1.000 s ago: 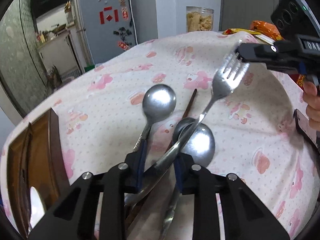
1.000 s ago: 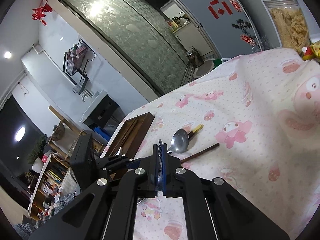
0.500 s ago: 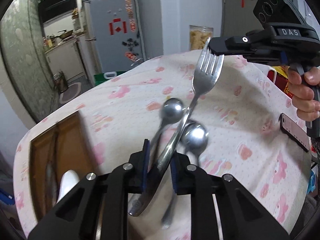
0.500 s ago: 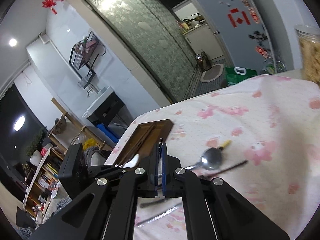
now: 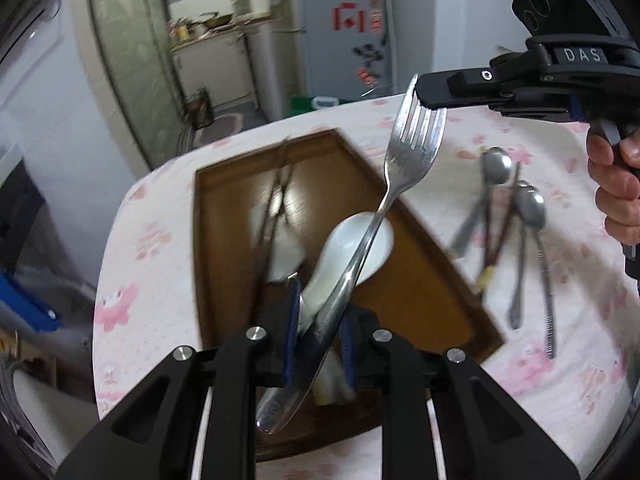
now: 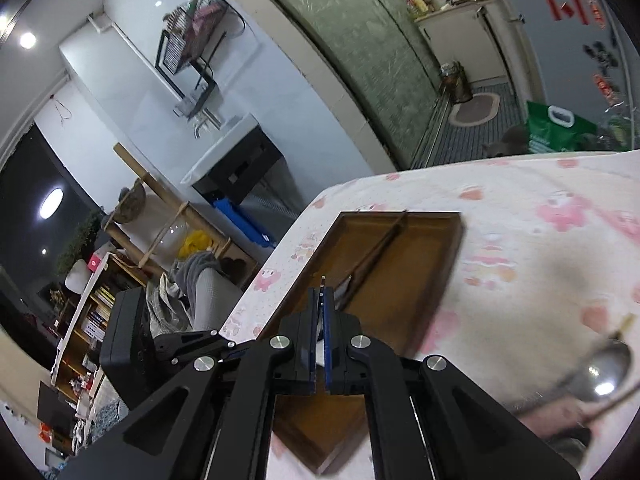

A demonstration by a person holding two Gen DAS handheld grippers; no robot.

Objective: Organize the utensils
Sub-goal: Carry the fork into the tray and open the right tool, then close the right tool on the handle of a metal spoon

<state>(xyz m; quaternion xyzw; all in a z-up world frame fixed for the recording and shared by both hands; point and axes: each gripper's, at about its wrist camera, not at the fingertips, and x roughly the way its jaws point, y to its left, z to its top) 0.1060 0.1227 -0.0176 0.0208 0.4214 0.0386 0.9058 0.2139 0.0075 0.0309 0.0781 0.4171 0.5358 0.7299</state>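
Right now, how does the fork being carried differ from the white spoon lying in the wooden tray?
The fork is shiny metal with tines; the white spoon looks ceramic, with a smooth rounded bowl.
The fork is up in the air, its handle pinched by the left tongs and its tines at the tip of the right tongs; the white spoon rests loose in the wooden tray.
The fork is slim, the spoon broader.
Both are over the tray.

Inside the wooden tray (image 5: 420, 280), a white ceramic spoon (image 5: 352, 248) and dark chopsticks (image 5: 276, 200) fill the middle and left, leaving its right half bare, while right of the tray the tablecloth (image 5: 560, 340) is blocked by steel spoons (image 5: 528, 208) (clustered, with a chopstick between them).
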